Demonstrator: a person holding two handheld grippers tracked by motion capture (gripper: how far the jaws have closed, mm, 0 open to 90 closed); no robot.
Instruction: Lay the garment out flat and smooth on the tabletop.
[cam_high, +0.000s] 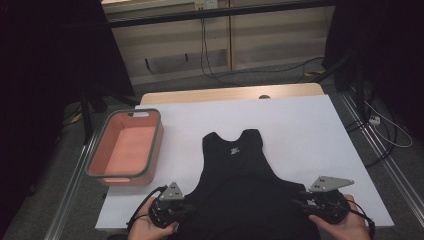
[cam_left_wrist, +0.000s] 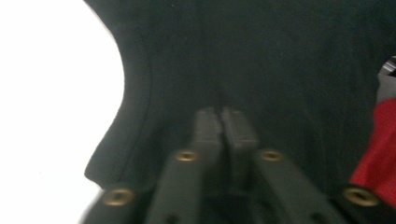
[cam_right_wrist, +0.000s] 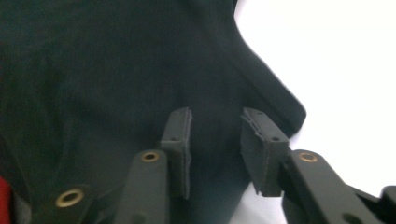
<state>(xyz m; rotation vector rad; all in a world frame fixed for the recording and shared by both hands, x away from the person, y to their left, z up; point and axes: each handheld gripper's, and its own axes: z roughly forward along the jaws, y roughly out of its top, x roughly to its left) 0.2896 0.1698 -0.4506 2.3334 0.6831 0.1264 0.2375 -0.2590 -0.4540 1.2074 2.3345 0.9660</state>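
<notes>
Black vest (cam_high: 240, 185) flat at surface (cam_high: 300, 130) near edge. Left tool (cam_left_wrist: 224, 112) nearly together, pinching fabric; right tool (cam_right_wrist: 217, 128) apart over hem. Advised: regrip hem corner squarely before lifting.

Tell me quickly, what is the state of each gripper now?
Left gripper: closed, jaws together over the black tank top.
Right gripper: open, holding nothing.

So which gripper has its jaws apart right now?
The right gripper: its jaws stand apart over the black tank top. The left gripper has its jaws together.
</notes>
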